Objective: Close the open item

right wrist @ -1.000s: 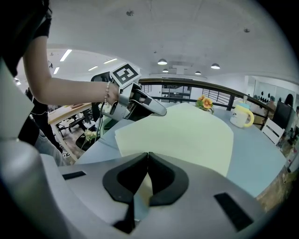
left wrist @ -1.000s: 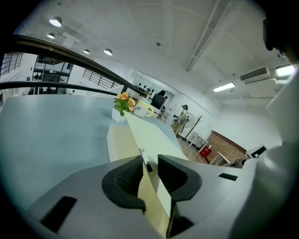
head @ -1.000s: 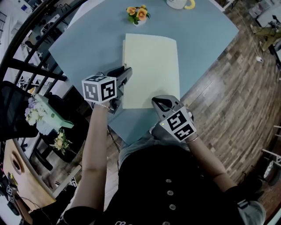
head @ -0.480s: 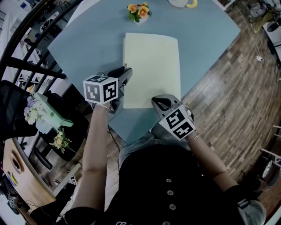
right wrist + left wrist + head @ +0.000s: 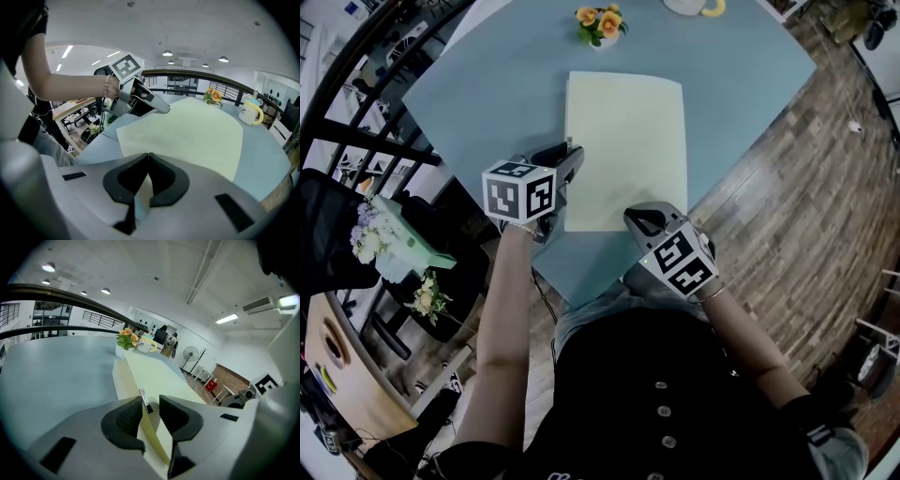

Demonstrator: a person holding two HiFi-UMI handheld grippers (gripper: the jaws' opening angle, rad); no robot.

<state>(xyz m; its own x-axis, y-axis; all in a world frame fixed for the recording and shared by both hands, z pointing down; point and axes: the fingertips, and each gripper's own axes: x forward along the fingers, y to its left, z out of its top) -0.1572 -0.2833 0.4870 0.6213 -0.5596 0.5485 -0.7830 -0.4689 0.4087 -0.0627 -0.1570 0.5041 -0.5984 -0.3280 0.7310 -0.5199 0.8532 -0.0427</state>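
A pale yellow folder lies flat and closed on the blue-grey table. My left gripper is at the folder's left edge. In the left gripper view, a thin edge of the folder with a small dark tab runs between the jaws of that gripper. The jaws are opening, and a gap shows beside the right pad. My right gripper is shut, its tips at the folder's near right corner. I cannot tell if a sheet is pinched there.
A small pot of orange flowers and a white mug with a yellow handle stand at the table's far side. The table's right edge drops to wooden floor. A dark railing runs along the left.
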